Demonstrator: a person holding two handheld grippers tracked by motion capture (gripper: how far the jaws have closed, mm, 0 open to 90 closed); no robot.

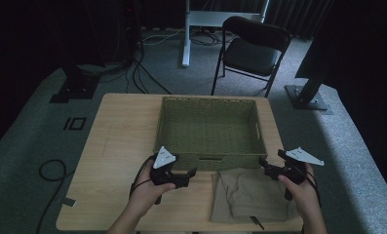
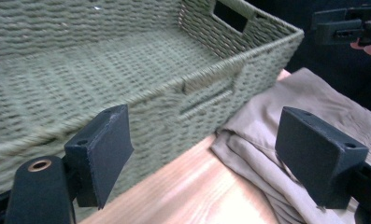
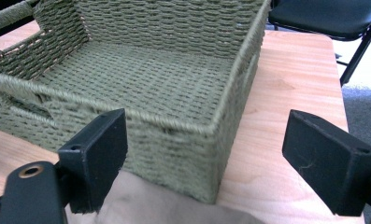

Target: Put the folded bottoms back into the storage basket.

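Note:
A green woven basket (image 1: pixel 208 105) stands empty at the middle back of the wooden table (image 1: pixel 118 136). In front of its right half lies a folded beige garment (image 1: pixel 252 195). My left gripper (image 1: pixel 190 176) hovers open just left of the garment, near the basket's front wall (image 2: pixel 127 116), with the garment (image 2: pixel 286 116) to its right. My right gripper (image 1: pixel 265 165) is open at the garment's far right corner, facing the basket's front right corner (image 3: pixel 211 135); a strip of the garment (image 3: pixel 169 205) lies under its jaws.
A black folding chair (image 1: pixel 254 48) stands behind the table, and a white desk leg (image 1: pixel 185 34) rises beyond it. Cables (image 1: pixel 52 168) trail on the grey carpet at the left. Bare tabletop (image 3: pixel 286 84) lies right of the basket.

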